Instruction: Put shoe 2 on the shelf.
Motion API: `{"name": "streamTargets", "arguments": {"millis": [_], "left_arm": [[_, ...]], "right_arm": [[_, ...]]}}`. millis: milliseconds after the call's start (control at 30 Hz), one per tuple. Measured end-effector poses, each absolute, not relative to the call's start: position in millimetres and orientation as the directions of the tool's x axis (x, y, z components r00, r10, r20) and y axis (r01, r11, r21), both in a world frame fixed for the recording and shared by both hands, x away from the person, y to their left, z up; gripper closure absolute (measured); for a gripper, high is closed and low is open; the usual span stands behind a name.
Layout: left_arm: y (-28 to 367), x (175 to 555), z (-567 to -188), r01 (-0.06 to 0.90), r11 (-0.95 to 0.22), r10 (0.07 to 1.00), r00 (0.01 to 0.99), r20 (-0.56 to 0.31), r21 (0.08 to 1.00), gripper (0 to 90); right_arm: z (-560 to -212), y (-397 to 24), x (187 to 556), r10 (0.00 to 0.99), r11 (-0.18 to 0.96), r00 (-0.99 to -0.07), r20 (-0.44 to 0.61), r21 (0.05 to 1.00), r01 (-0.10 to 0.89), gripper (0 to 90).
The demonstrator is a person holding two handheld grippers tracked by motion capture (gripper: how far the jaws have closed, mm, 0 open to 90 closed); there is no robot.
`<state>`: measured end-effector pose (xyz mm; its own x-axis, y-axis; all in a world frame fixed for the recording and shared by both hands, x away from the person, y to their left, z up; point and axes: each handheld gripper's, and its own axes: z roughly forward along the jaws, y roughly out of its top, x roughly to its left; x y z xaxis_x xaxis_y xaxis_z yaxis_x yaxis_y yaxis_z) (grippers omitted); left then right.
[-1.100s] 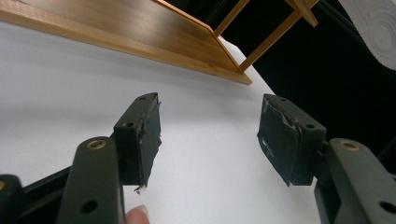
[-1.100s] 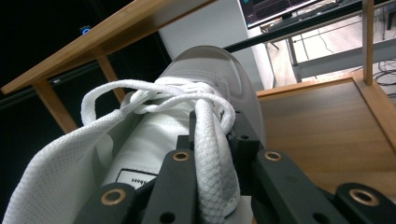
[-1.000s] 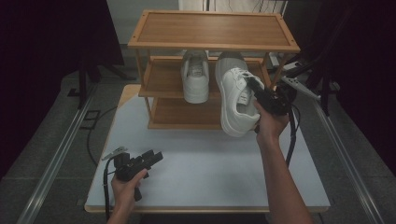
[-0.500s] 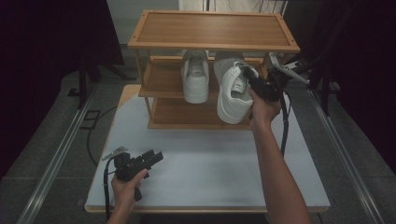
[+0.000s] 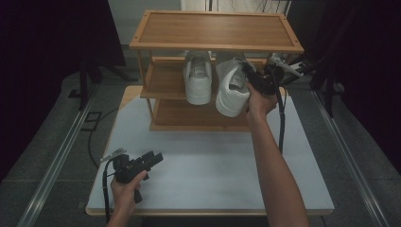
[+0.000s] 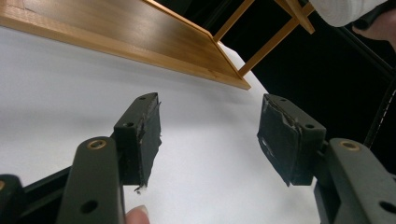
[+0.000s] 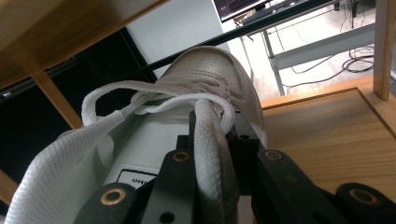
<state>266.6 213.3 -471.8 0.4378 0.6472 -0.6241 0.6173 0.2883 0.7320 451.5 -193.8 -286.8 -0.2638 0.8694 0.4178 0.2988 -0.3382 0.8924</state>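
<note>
A: Where is the white lace-up leather sneaker held?

B: It is pinched at its collar by the right tongs, toe pushed onto the middle shelf of the three-tier wooden shoe rack, beside the second white sneaker. A second ago it was hung lower, outside the rack.

A: And room?

B: Placement is judged nearly done; little clearance is left under the top shelf. The left tongs are spread over the white table.

Open tongs over white table, wooden shelf base beyond.
</note>
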Motion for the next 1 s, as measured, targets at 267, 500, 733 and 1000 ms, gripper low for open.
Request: {"name": "streamTargets", "arguments": {"millis": [267,500,733,1000], "left_arm": [[213.6,266.4,-471.4,0.617,0.29,0.642,0.442,-0.626,0.732,38.8],[214.3,265.8,-470.6,0.616,0.295,0.642,0.439,-0.629,0.731,38.8],[214.6,265.3,-470.6,0.618,0.294,0.638,0.441,-0.632,0.729,38.8],[213.0,264.0,-470.3,0.618,0.289,0.636,0.446,-0.63,0.731,38.9]], "right_arm": [[-288.6,-188.5,463.7,0.879,-0.337,-0.248,0.408,0.897,0.285,82.1],[-289.9,-184.5,474.0,0.88,-0.337,-0.246,0.406,0.9,0.278,81.7],[-291.8,-182.9,482.4,0.884,-0.345,-0.232,0.407,0.9,0.266,81.1],[-294.0,-175.8,481.8,0.882,-0.339,-0.256,0.396,0.91,0.239,73.6]]}}
